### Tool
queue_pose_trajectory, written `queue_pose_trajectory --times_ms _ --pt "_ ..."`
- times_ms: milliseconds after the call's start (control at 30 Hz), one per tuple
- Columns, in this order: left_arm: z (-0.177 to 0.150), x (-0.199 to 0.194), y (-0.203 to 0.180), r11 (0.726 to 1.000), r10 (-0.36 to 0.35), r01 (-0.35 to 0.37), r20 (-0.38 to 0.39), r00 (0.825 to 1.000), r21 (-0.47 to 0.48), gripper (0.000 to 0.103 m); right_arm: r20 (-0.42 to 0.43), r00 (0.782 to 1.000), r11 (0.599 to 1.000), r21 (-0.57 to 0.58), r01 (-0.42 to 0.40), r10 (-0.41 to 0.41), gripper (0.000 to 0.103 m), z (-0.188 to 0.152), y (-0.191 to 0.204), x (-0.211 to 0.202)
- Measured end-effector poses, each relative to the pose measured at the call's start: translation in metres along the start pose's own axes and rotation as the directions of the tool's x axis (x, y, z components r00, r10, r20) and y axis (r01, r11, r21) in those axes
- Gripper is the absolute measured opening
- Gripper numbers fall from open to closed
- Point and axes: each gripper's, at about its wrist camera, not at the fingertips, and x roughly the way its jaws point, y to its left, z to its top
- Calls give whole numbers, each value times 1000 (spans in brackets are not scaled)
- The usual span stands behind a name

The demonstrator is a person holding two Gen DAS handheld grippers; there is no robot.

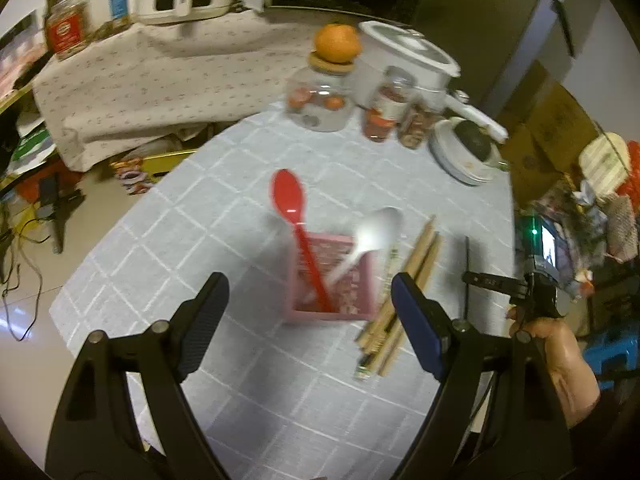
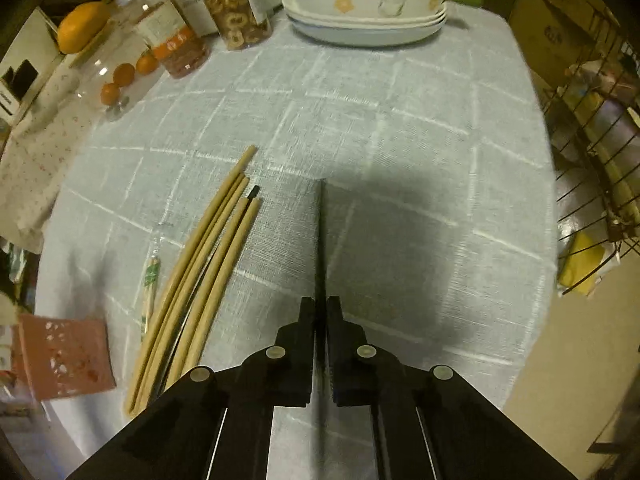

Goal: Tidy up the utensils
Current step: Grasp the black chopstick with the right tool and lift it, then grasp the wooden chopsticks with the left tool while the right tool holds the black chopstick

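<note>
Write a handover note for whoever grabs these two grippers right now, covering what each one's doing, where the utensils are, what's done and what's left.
Left gripper: open, empty, hovering over the pink holder.
Right gripper: shut on a black chopstick, which points forward over the tablecloth.
Done: red spoon and white spoon stand in the pink holder.
Left: the held black chopstick, then the wooden chopsticks lying beside the holder, another black stick among them, and the wrapped chopsticks next to them. All probably go into the holder.
</note>
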Motion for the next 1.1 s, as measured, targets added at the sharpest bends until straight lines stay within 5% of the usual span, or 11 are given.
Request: queue_pose_trajectory --times_ms 233,467,567,633,800,1100 --pt "-1 -5 -51 992 -79 80 -11 997 102 83 43 996 997 -22 -80 81 5 -17 -12 -49" --pt "0 9 -115 964 -76 86 -50 996 251 81 57 986 987 -30 -156 157 5 -21 -21 -80" --pt "5 23 -144 948 -113 142 -115 987 286 72 58 984 985 -16 -169 170 5 -22 -27 -85" --pt "10 40 -161 936 -127 173 -167 978 307 53 53 982 983 4 -182 182 6 -23 -33 -84" --pt "22 105 -190 928 -22 118 -266 964 354 24 44 980 980 43 -195 193 6 -21 -50 -80" --pt "34 205 -192 938 101 20 -328 939 345 13 36 981 980 56 -190 188 6 -15 -74 -73"
